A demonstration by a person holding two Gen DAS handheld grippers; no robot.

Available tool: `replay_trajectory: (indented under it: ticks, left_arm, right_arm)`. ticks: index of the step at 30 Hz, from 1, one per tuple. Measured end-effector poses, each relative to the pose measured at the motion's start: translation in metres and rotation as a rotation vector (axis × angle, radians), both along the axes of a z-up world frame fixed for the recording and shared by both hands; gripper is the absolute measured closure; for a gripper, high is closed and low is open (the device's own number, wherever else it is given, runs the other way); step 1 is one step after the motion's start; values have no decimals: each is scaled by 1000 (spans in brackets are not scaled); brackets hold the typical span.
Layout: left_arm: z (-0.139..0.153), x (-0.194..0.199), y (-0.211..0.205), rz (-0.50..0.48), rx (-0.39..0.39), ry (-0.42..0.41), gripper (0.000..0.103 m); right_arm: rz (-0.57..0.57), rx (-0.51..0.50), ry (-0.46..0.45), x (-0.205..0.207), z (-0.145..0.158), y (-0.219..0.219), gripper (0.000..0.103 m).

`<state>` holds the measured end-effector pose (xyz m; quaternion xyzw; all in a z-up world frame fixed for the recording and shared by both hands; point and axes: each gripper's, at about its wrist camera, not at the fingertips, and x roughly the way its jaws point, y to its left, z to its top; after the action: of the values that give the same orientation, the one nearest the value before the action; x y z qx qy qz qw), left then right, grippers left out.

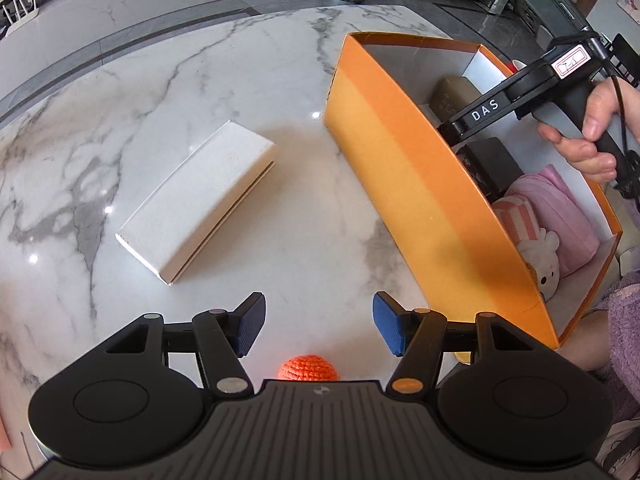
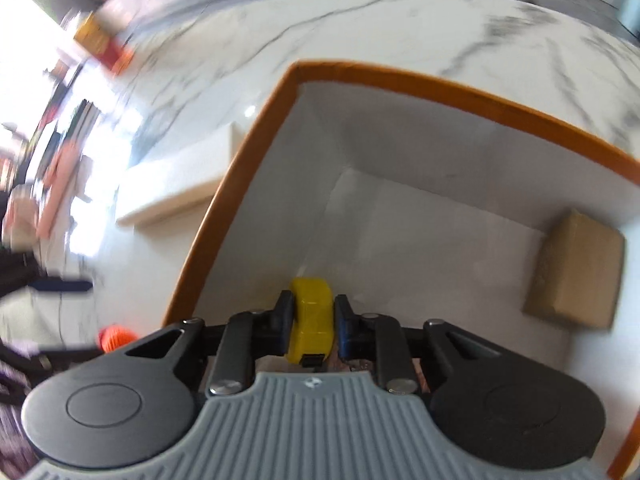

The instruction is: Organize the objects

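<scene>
White box (image 1: 196, 204): laid flat on the marble table (image 1: 120, 120), well left of the orange box, as seen from the left wrist.
Left gripper (image 1: 319, 325): held released above the tabletop, blue pads apart and nothing between them; an orange crocheted ball (image 1: 309, 368) is seen just below it.
Orange box (image 1: 404, 184): stood open on the table, its inside white.
Left-wrist view only: a dark box (image 1: 492, 164), a pink pouch (image 1: 560, 208) and a small plush toy (image 1: 540, 256) are shown inside the orange box, with a hand (image 1: 592, 128) on the other tool's handle.
Right gripper (image 2: 311, 322): clenched on a yellow block (image 2: 313, 320), held over the orange box's interior.
Right-wrist view only: a brown packet (image 2: 576, 268) is shown lying against the far inner wall; the picture is blurred at its left.
Room: a grey-veined marble top, a white counter (image 1: 120, 8) and grey floor beyond.
</scene>
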<state>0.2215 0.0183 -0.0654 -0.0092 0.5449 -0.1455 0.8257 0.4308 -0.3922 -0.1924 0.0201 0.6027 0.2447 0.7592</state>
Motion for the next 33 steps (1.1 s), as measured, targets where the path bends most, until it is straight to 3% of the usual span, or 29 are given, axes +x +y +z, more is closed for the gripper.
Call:
replay_trajectory:
  ticks: [3, 6, 10, 20, 27, 29, 33]
  left_arm:
    - [0, -4, -2, -1, -5, -1, 33]
    - [2, -11, -3, -12, 1, -2, 33]
    - [3, -17, -2, -15, 9, -4, 33]
    - [-2, -30, 0, 4, 21, -15, 27]
    - [-8, -48, -5, -10, 104, -25, 26]
    - [-10, -51, -3, 2, 110, -28, 26]
    - [-14, -55, 1, 29, 98, -36, 21]
  right_arm:
    - [-91, 62, 72, -3, -11, -13, 82]
    - [-96, 119, 142, -6, -19, -18, 82]
    - [-70, 121, 139, -7, -14, -20, 82]
    - [-10, 1, -21, -21, 7, -10, 79]
    - [0, 5, 10, -24, -5, -1, 100]
    - [-16, 2, 16, -25, -8, 1, 93]
    - [-14, 1, 10, -26, -9, 3, 96]
